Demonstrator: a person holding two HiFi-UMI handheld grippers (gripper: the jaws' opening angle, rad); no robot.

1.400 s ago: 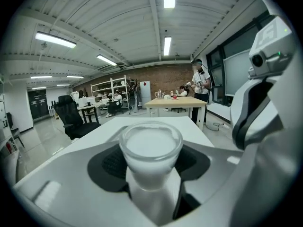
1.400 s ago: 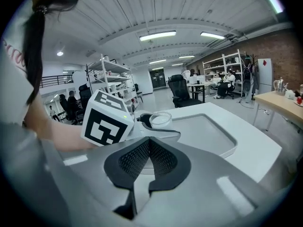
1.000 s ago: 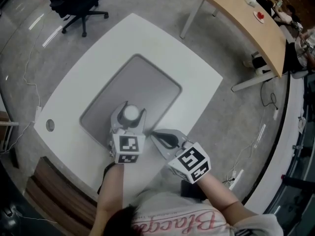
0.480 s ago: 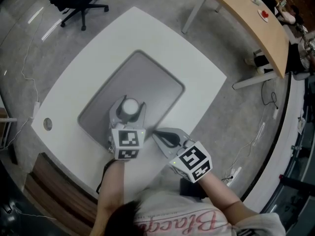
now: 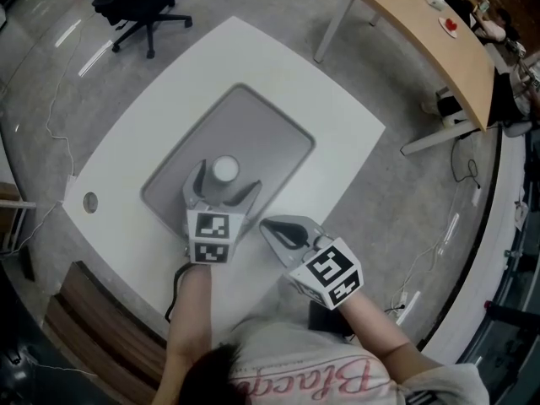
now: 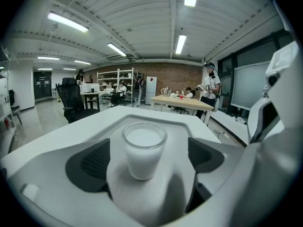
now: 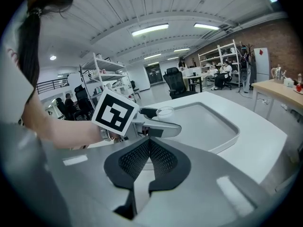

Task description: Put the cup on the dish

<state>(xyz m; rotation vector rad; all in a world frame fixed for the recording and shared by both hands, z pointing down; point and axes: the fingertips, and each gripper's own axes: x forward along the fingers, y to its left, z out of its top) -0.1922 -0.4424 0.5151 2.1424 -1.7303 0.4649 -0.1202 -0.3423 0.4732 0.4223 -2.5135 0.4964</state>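
1. cup [image 5: 224, 170]: upright, white inside, standing on the near part of the grey dish [image 5: 257, 129], which lies on the white counter [image 5: 333, 121].
2. left claw [image 5: 224, 186]: released; jaws have just been opening, cup between them, pads clear of it.
3. right claw [image 7: 148, 156]: clenched, empty, near right of the dish.

Support: white table [image 5: 126, 167], rounded corners, set diagonal in head view, stands on grey floor [image 5: 405, 218]. Directly on it: 1 grey tray [image 5: 261, 133], rect. w/ rounded corners and raised rim, approx. centred, long axis parallel to table's long edges; white margin visible all round it. Round grommet [image 5: 90, 202] let into top nr left corner, well apart from tray.
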